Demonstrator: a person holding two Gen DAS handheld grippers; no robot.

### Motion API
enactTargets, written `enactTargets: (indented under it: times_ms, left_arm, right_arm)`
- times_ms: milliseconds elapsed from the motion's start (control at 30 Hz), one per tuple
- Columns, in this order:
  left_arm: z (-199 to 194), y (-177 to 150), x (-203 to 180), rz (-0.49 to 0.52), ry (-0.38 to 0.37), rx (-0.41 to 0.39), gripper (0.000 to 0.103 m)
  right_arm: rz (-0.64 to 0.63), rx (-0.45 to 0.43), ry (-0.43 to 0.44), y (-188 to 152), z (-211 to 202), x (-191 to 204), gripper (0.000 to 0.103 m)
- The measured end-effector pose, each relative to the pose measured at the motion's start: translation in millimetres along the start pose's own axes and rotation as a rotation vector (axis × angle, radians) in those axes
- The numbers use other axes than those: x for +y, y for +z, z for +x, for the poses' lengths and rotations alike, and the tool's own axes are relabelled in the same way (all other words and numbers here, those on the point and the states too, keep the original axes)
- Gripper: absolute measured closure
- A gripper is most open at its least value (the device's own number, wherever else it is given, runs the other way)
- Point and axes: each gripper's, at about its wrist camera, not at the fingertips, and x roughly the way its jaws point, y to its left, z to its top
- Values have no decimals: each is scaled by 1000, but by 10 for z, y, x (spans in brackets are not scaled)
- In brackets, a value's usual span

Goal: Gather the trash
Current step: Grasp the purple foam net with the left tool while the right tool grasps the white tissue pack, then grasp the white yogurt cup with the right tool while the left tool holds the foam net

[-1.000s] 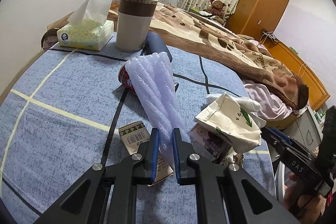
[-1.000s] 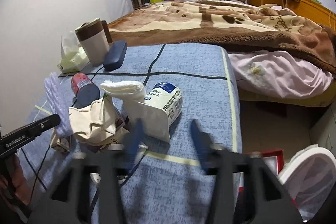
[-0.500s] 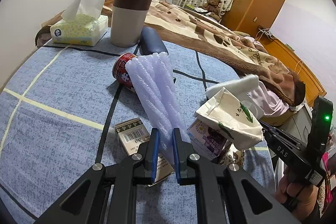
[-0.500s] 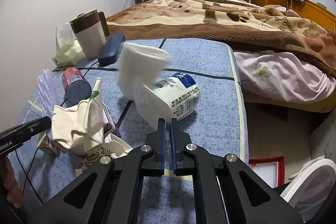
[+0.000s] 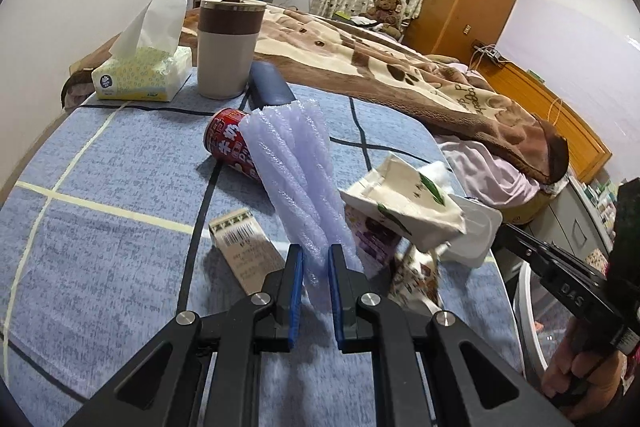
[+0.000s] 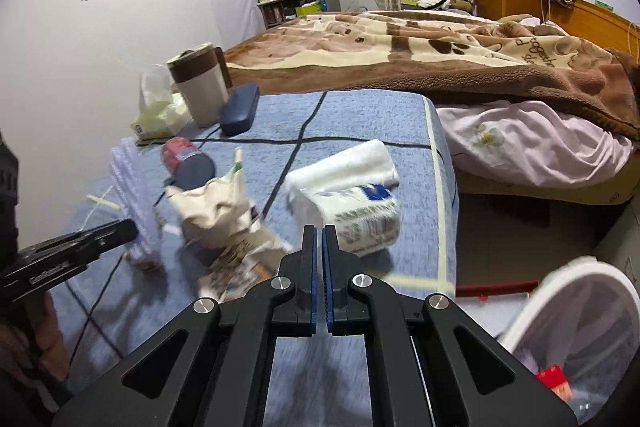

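Foam wrap (image 5: 296, 187) pinched in left tongs (image 5: 316, 259); right tongs (image 6: 322, 239) nearly closed, apparently empty.

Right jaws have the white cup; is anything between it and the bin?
Nothing visible. The right gripper holds the white cup at the table's edge, and the white bin sits open below to the right, with only bare floor between.

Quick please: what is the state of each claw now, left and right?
Left claw: closed on the purple foam wrap.
Right claw: closed on the edge of the white yogurt cup.
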Motion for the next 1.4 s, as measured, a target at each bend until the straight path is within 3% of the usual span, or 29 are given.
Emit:
enactTargets:
  times_ms: [167, 267, 300, 333, 400, 533, 833, 1100, 1133, 1400]
  left_arm:
    - [-105, -133, -78, 19, -15, 10, 90]
    - [-155, -202, -104, 25, -26, 18, 90]
    - [-171, -225, -107, 26, -28, 20, 90]
    - [-184, -239, -102, 25, -30, 23, 90]
    - [-202, -278, -93, 23, -33, 30, 90]
    - [-203, -328, -77, 24, -35, 42, 90]
    - [-69, -331, -37, 31, -45, 68, 90]
    - [57, -290, -81, 49, -53, 84, 90]
    - [62, -292, -86, 53, -54, 84, 90]
    - [1, -324, -148, 70, -56, 76, 90]
  right_arm:
    - [9, 34, 43, -149, -130, 46, 101]
    - [20, 37, -16, -144, -123, -18, 98]
    - [31, 33, -25, -130, -116, -47, 88]
    - [38, 24, -21, -115, -110, -74, 68]
    - [21, 5, -22, -71, -71, -84, 40]
    - [-52, 6, -5, 37, 121, -109, 40]
    - [-67, 101, 56, 154, 554, -412, 34]
    - [-40, 104, 111, 171, 576, -462, 34]
    - [-23, 103, 129, 167, 567, -470, 43]
    - [7, 53, 110, 91, 264, -362, 42]
